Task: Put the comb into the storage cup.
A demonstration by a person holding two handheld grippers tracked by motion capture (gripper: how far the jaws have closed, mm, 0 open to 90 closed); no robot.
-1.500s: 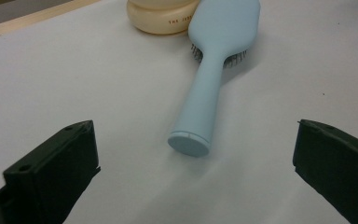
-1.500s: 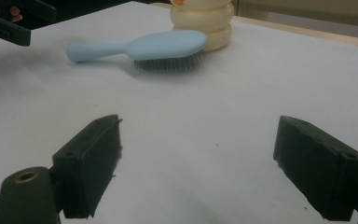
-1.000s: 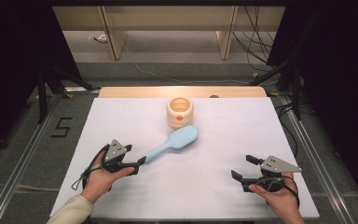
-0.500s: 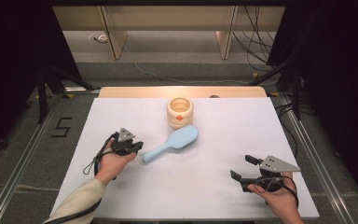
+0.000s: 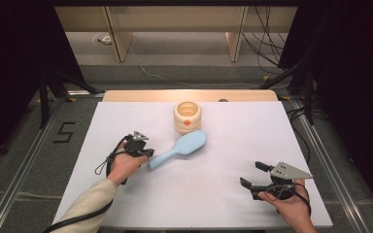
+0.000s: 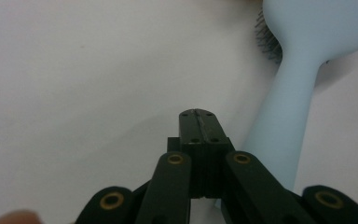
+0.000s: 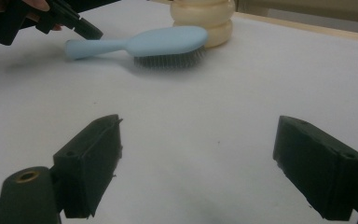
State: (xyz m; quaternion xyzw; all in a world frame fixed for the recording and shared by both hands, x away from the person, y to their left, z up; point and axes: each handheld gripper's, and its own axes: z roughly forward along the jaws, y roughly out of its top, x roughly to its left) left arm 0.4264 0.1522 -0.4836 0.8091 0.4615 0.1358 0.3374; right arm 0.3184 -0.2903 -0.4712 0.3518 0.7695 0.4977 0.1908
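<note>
A light blue hairbrush (image 5: pixel 180 148) lies bristles down mid-table, its handle pointing toward the left hand. My left gripper (image 5: pixel 145 151) is shut with nothing between its jaws, just left of the handle's end. In the left gripper view its closed tip (image 6: pixel 198 116) hovers over the white surface, with the hairbrush handle (image 6: pixel 284 126) alongside on the right. My right gripper (image 5: pixel 256 180) stands open near the front right of the table. Its gap (image 7: pixel 205 158) holds nothing, and the hairbrush (image 7: pixel 154 41) and the left gripper (image 7: pixel 70 21) lie farther off.
A cream ribbed pot (image 5: pixel 187 116) with an orange mark stands just behind the brush head, also seen as the pot (image 7: pixel 205 14) in the right gripper view. The white table sheet (image 5: pixel 252 141) ends at a wooden back edge. Metal rails and cables run beside the table.
My left gripper has moved forward and slightly right, from beside the handle's end up along its left side. The hairbrush and the right gripper have stayed put.
</note>
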